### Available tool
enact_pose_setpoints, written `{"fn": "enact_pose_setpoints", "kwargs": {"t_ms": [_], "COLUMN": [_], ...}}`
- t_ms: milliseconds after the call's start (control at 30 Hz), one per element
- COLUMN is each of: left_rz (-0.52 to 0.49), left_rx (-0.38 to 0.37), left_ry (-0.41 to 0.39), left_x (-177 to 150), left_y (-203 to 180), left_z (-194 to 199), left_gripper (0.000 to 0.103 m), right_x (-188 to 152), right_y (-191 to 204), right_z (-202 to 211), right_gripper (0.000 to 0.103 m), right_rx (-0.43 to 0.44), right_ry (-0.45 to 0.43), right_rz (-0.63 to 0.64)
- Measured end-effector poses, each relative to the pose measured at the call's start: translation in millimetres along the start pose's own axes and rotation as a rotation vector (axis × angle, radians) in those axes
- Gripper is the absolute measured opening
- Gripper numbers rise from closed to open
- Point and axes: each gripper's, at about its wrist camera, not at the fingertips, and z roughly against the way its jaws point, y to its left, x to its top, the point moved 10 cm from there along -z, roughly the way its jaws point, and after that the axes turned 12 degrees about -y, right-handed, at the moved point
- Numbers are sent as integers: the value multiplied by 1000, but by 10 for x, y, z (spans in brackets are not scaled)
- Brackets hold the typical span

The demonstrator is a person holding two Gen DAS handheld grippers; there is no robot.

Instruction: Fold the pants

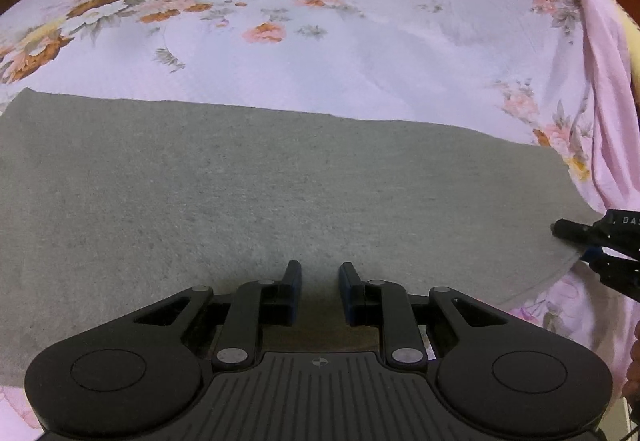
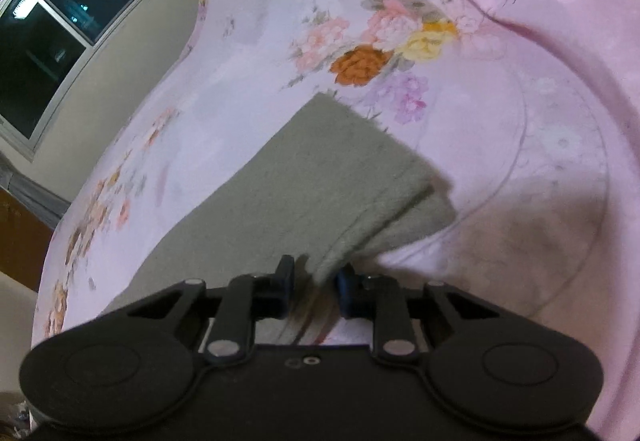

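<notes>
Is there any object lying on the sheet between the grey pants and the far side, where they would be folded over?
Nothing visible: beyond the grey pants only the bare floral sheet shows.

The left gripper (image 1: 319, 273) is matte black plastic, with two round flat-topped housings flanking a ribbed centre plate that bears a small crosshair mark. Silver rivets pin its angled linkage arms, and its short fingers (image 1: 293, 273) carry dark blue pads. The right gripper (image 2: 315, 275) has the same build, though its centre plate is smooth with two small round holes.
</notes>
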Motion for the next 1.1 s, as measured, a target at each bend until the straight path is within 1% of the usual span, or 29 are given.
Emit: {"fn": "enact_pose_setpoints", "kwargs": {"t_ms": [33,100,133,167,233,267,300,333,367,433,467,533,600,633,700,767,833,867,933,967,1000,1067,1100], "left_rz": [-13,-34,-33,-23,2,5,1,0,4,0,-17,-51,-42,-28,-9,-10,-10,-11,-4,3,4,-8,-10], "left_rx": [3,7,7,5,-1,3,4,3,3,6,10,15,18,20,20,26,28,29,32,33,34,34,34], "left_ry": [0,-6,-5,-3,-5,-18,-30,-34,-30,-6,7,-3,1,1,-12,-13,-2,-1,5,5,7,6,6], "left_x": [-9,-17,-9,8,56,93,127,141,143,84,39,8,22,51,108,127,118,115,110,117,120,120,120], "left_y": [-9,-31,-31,-23,-9,-6,-14,-26,-33,-49,-60,-80,-76,-75,-77,-72,-63,-61,-63,-64,-72,-85,-85], "left_z": [-11,-17,-15,-6,30,52,65,65,52,-8,-41,-52,-45,-38,-31,-65,-125,-153,-198,-210,-218,-227,-231], "left_gripper": [21,21,21,21,21,21,21,21,21,21,21,21,21,21,21,21,21,21,21,21,21,21,21], "right_x": [0,9,28,57,204,285,335,376,351,189,117,58,94,113,136,120,118,122,119,124,130,147,194], "right_y": [-34,-61,-36,20,212,299,322,278,184,-66,-133,-157,-144,-135,-127,-128,-132,-116,-62,-38,-9,36,68], "right_z": [-32,-66,-54,-10,198,309,378,424,377,212,163,143,140,127,76,-13,-45,-55,-79,-81,-78,-75,-30], "right_gripper": [22,17,16,12,11,11,10,10,10,10,10,12,24,25,26,28,28,28,23,15,11,10,10], "right_rx": [-6,-10,-12,0,51,68,66,39,12,-50,-60,-34,3,16,14,10,23,30,49,53,56,52,70], "right_ry": [0,-4,-13,-29,-111,-154,-183,-207,-183,-91,-64,-53,-55,-54,-48,-33,-37,-38,-35,-38,-43,-44,-57], "right_rz": [-5,-15,-4,15,73,111,133,153,159,122,108,75,24,4,-6,-29,-66,-77,-84,-81,-64,-28,-40]}}
